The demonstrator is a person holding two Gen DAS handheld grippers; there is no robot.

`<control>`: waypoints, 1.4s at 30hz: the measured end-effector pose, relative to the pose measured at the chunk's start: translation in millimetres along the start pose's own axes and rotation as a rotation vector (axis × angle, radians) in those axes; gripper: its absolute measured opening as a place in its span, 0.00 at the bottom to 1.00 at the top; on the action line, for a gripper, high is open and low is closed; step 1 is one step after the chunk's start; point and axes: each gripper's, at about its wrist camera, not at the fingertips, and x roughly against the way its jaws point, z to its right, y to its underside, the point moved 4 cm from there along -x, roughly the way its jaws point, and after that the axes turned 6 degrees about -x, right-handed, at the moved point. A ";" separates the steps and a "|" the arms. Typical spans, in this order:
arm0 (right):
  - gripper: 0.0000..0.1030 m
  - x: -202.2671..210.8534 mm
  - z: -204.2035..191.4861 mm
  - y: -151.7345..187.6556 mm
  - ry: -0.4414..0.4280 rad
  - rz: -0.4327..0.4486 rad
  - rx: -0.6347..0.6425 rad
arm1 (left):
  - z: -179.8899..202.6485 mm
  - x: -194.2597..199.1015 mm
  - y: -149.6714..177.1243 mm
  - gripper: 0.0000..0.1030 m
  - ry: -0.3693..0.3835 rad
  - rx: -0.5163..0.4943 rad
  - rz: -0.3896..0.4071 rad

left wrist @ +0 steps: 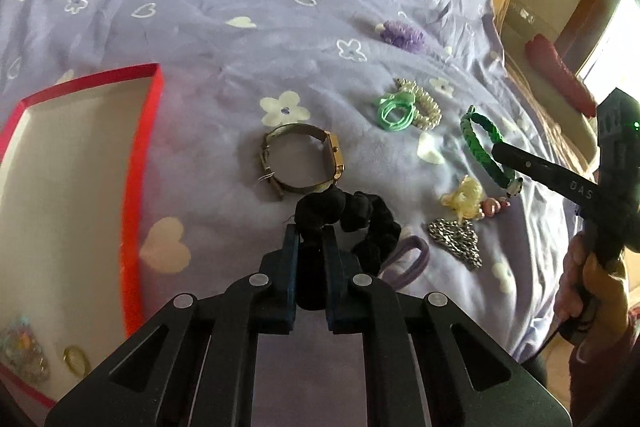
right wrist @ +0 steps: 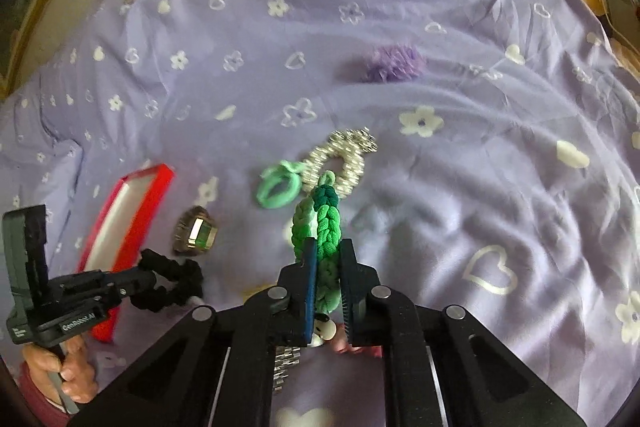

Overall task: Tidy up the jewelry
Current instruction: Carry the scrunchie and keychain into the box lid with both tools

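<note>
I am working over the lilac bedsheet [left wrist: 240, 39], and I am taking the red box [left wrist: 138, 163] as my landmark, since that is where the pieces seem meant to end up; a few small trinkets are already lying in its near corner. My left gripper [left wrist: 311, 233] is clenching the black scrunchie [left wrist: 352, 219], which is bunching out past my fingertips just right of the box, with part of it squeezed between my pads. I am gripping it by one fold, probably so the soft loop lifts in one piece. My right gripper [right wrist: 329, 254] is pinching the green braided bracelet [right wrist: 320, 227] much farther from the box; the braid is running straight up between my jaws, its small loop end poking out ahead of the tips. The gold watch [left wrist: 300, 163] is lying on its side between the box and the mint hair ties [left wrist: 394, 113], which are touching the pearl scrunchie [left wrist: 424, 103]. A silver chain [left wrist: 456, 237], a yellow charm [left wrist: 466, 197] and a purple pom-pom [left wrist: 402, 33] are waiting well away from the box, beyond both my grips.
</note>
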 end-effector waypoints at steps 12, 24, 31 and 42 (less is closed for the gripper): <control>0.09 24.0 -73.8 27.0 -0.132 0.006 0.066 | -42.3 57.6 26.6 0.08 -0.025 0.109 0.072; 0.09 7.5 -150.7 64.5 -0.246 -0.087 0.146 | -84.6 97.8 53.6 0.08 -0.065 0.189 0.118; 0.09 -7.7 -197.1 78.6 -0.313 -0.135 0.195 | -117.5 118.1 63.4 0.08 -0.096 0.249 0.150; 0.09 -37.2 -252.5 92.0 -0.394 -0.208 0.237 | -173.6 133.6 75.9 0.08 -0.152 0.347 0.183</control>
